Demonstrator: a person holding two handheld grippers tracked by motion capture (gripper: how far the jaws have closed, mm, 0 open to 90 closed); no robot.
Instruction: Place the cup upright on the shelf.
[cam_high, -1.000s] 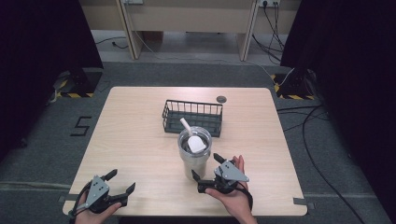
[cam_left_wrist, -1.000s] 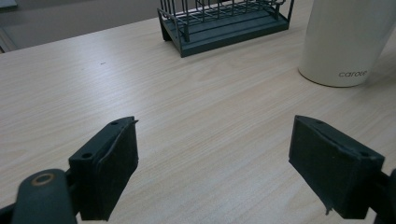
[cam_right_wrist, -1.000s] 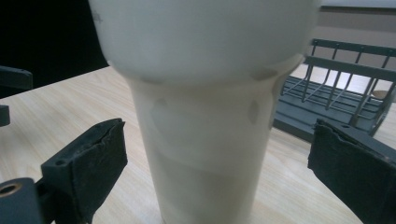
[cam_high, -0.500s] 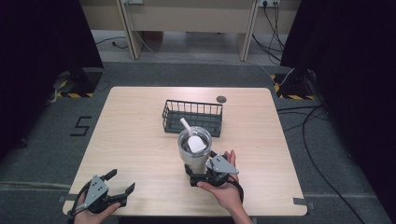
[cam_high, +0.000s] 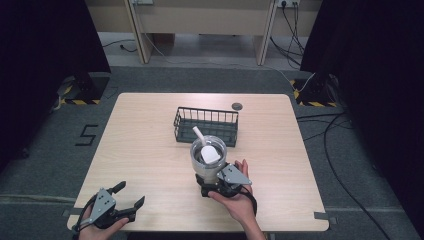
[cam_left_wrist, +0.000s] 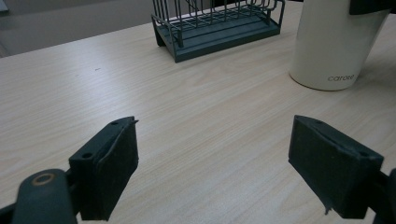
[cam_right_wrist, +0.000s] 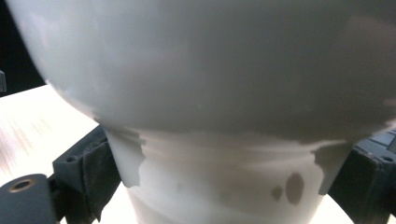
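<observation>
Your right claw (cam_high: 212, 186) sits at the near middle of the wooden surface (cam_high: 150, 145), with your hand (cam_high: 237, 200) wrapped behind it and its grey three-cornered plate facing up. Its jaws stand on either side of the lower part of the white tumbler (cam_high: 208, 160). In the right gripper view the tumbler (cam_right_wrist: 224, 154) bulges wide above and narrows between the two black pads, which lie against its left and right sides, so the claw is clamped on the tumbler's base. A few dark spots mark the tumbler's wall low on the right in that view.

The tumbler stands upright on the surface, just near of the dark wire basket (cam_high: 206, 125) and a little right of the surface's centre. From above you see a white scoop-like piece (cam_high: 209, 152) inside its clear rim, with a white handle slanting up toward the far left. In the left gripper view the tumbler (cam_left_wrist: 334, 46) shows a cream wall with small grey lettering near its foot, and the basket (cam_left_wrist: 217, 25) lies beyond it on the far side.

Your left claw (cam_high: 131, 200) rests at the near left corner of the surface, well apart from the tumbler, held in your left hand (cam_high: 97, 225). Its jaws are spread wide with bare wood between them.

A small dark round disc (cam_high: 237, 106) lies near the far edge, beyond the basket and to its right.
</observation>
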